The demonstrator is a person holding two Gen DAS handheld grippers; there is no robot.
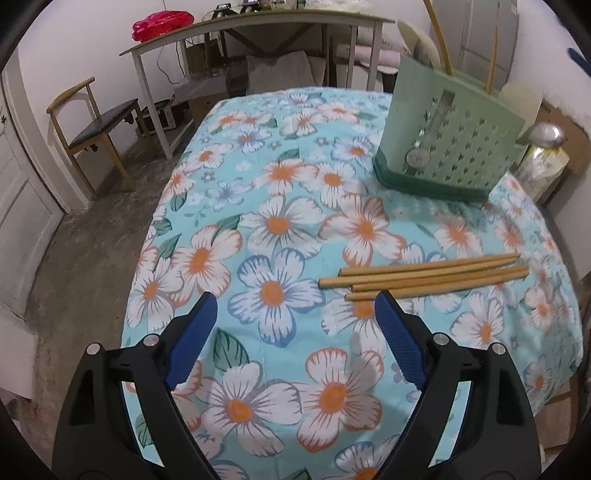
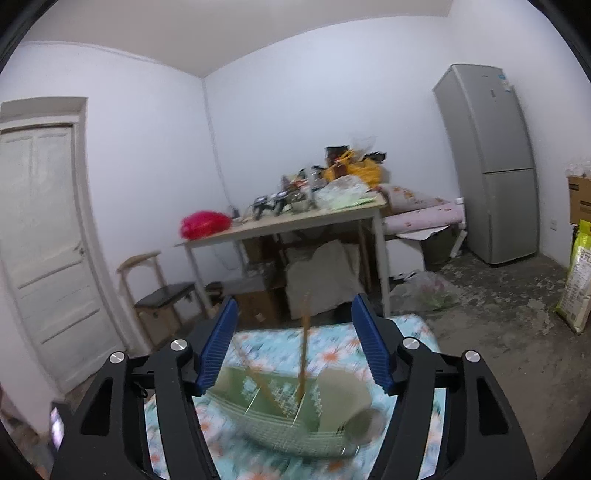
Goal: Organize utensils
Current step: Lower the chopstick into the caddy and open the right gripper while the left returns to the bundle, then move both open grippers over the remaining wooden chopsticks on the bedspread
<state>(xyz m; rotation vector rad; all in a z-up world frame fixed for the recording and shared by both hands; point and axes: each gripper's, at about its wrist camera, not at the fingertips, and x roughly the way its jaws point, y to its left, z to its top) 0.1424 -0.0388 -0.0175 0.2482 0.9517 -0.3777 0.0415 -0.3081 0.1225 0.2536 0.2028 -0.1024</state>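
Note:
Several bamboo chopsticks (image 1: 424, 275) lie side by side on the floral tablecloth (image 1: 280, 206), just beyond my left gripper (image 1: 295, 306), which is open with nothing between its blue pads. A green perforated utensil holder (image 1: 448, 147) stands at the table's far right with two chopsticks upright in it. In the right wrist view the same holder (image 2: 291, 417) sits blurred below my right gripper (image 2: 293, 343), which is open. An upright chopstick (image 2: 303, 354) stands in the holder between the fingers, free of both pads; a second leans beside it.
A wooden chair (image 1: 92, 133) and a long table (image 1: 258, 33) with a red bag stand past the floral table. A metal-lidded jar (image 1: 543, 147) sits behind the holder. A grey fridge (image 2: 491, 166) and a door (image 2: 48, 240) line the walls.

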